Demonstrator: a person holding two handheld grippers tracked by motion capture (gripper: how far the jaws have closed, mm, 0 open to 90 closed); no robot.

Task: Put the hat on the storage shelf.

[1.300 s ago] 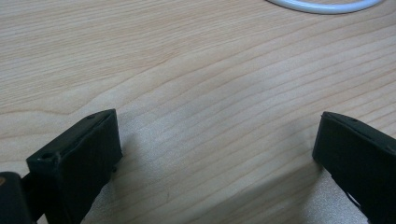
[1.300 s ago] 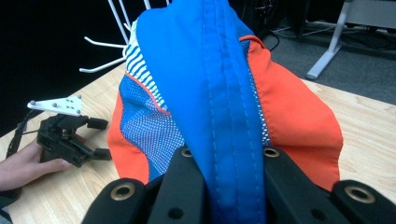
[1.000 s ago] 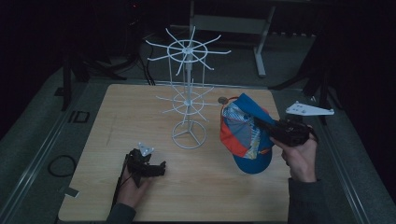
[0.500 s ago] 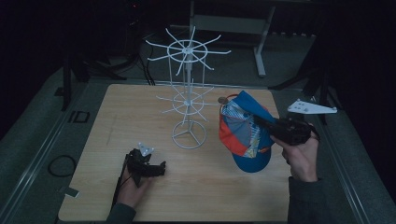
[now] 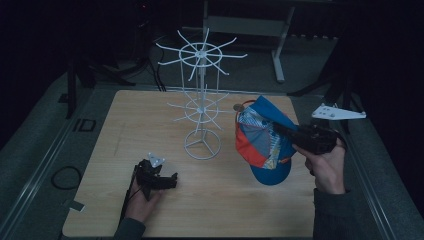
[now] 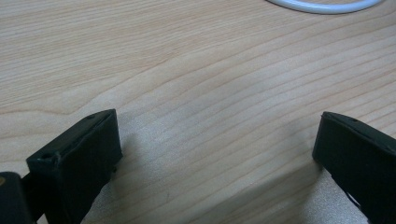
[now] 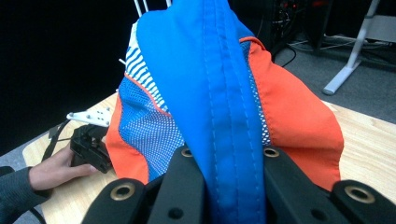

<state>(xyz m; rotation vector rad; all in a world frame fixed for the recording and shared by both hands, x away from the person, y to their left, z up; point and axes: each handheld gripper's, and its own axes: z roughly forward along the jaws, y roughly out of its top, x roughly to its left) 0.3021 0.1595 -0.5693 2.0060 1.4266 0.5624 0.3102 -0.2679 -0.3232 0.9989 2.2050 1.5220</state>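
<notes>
Item 1, left gripper (image 5: 172,179): resting low on the wooden table (image 5: 125,130), jaws spread wide with bare wood grain between the fingers (image 6: 74,158) and nothing held. Just beyond the fingertips, the white ring base of the stand curves past.

Item 2, wire display stand (image 5: 201,107): white, upright, two tiers of radiating hooks, all empty as far as can be seen. It stands between the two grippers, nearer the cap than the left gripper.

Item 3, cap (image 5: 262,142): blue, orange and striped mesh, lifted off the table and hanging beside the stand's lower tier, brim downward.

Item 4, right gripper (image 5: 280,131): jaws pinched tight on a blue seamed fold of the cap, fabric rising straight up between the fingers (image 7: 187,182).

Step in hand, by judgement: carrying the cap toward a hook. Next move calls for raising it leftward to a hook tip, threading the back opening or strap over the wire, then easing the pinch only once the hook bears it.
</notes>
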